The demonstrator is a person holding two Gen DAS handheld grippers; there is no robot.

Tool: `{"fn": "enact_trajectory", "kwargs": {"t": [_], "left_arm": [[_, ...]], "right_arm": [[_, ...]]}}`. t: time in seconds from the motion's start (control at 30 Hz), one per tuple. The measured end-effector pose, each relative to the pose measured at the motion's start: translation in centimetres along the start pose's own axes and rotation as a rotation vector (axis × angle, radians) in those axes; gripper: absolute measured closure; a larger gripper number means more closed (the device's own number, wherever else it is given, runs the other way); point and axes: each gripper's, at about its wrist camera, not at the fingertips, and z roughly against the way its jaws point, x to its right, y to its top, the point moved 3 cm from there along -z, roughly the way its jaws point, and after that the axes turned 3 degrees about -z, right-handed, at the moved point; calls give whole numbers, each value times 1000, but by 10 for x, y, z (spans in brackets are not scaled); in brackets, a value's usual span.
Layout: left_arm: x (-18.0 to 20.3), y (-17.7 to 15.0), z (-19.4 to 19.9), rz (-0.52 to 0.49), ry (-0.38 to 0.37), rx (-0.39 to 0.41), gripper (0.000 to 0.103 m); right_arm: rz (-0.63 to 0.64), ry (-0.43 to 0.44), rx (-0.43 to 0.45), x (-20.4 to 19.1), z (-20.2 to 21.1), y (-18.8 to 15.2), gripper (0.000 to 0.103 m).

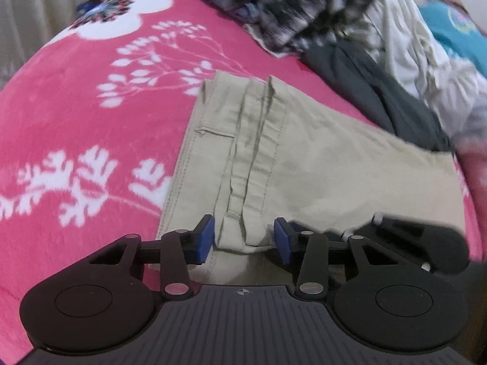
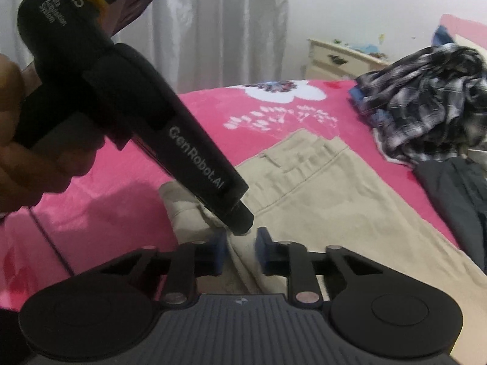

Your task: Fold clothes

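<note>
- The khaki trousers (image 1: 304, 158) lie spread flat on the bed, on its pink flowered blanket (image 1: 76, 121), with the near hem end toward both cameras — laid out smooth, I judge, so that a fold can be made cleanly.
- A heap of unfolded clothes sits at the far side: a black-and-white plaid shirt (image 2: 426, 109), a dark grey garment (image 1: 380, 97) and a pale one (image 1: 404, 42). The grey one touches the far edge of the trousers; the plaid is kept apart, probably waiting its turn.
- The left tongs (image 1: 243, 238) point steeply down at the hem. A bunched ridge of khaki stands between the blue pads (image 1: 207, 237), and the cloth appears to meet both of them, so I read them as clamped on the trousers, though not squeezed tight.
- The right tongs (image 2: 240, 252) sit just beside the left, at the same near edge. Their pads (image 2: 264, 252) are close together with a narrow fold of khaki between them and look pressed on it — a thin pinch.
- In the right wrist view the body of the left tool slants down from a hand (image 2: 18, 140) at the upper left, its tip just ahead of the right pads.
- Both grips share one end of the trousers, which suggests the hem is about to be carried over toward the waistband (image 2: 304, 149).
</note>
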Motion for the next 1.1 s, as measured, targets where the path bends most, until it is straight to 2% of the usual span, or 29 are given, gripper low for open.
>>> {"fn": "enact_trajectory", "kwargs": {"t": [0.13, 0.23, 0.5, 0.67, 0.77, 0.87, 0.9, 0.93, 0.97, 1.0, 1.03, 1.1], "left_arm": [[0, 3, 5, 59, -36, 18, 77], [-2, 8, 12, 93, -75, 29, 80], [-20, 17, 33, 207, -159, 80, 83], [-34, 16, 48, 205, -132, 121, 83], [-44, 9, 35, 186, -103, 85, 82], [-48, 2, 22, 188, -65, 32, 75], [-50, 0, 20, 193, -57, 22, 74], [-51, -1, 18, 197, -48, 12, 67], [-51, 0, 21, 198, -27, 13, 60], [-52, 1, 25, 206, 6, 23, 45], [-52, 3, 30, 209, 40, 45, 41], [-49, 9, 41, 180, 68, 110, 40]], "right_arm": [[9, -44, 17, -3, 3, 4, 95], [-32, -43, 24, 2, 7, 8, 97], [-38, -60, 77, 1, 13, 28, 98], [-24, -42, 106, -9, 13, 40, 98], [10, -39, 89, -18, 1, 36, 98], [63, -32, -1, -24, -21, 19, 94], [75, -34, 1, -23, -18, 19, 92], [87, -37, 2, -23, -15, 18, 89], [91, -39, 7, -21, -10, 17, 76], [63, -41, 29, -14, 1, 18, 66], [35, -43, 51, -7, 13, 18, 65], [-60, -61, 66, 16, 39, 15, 65]]}}
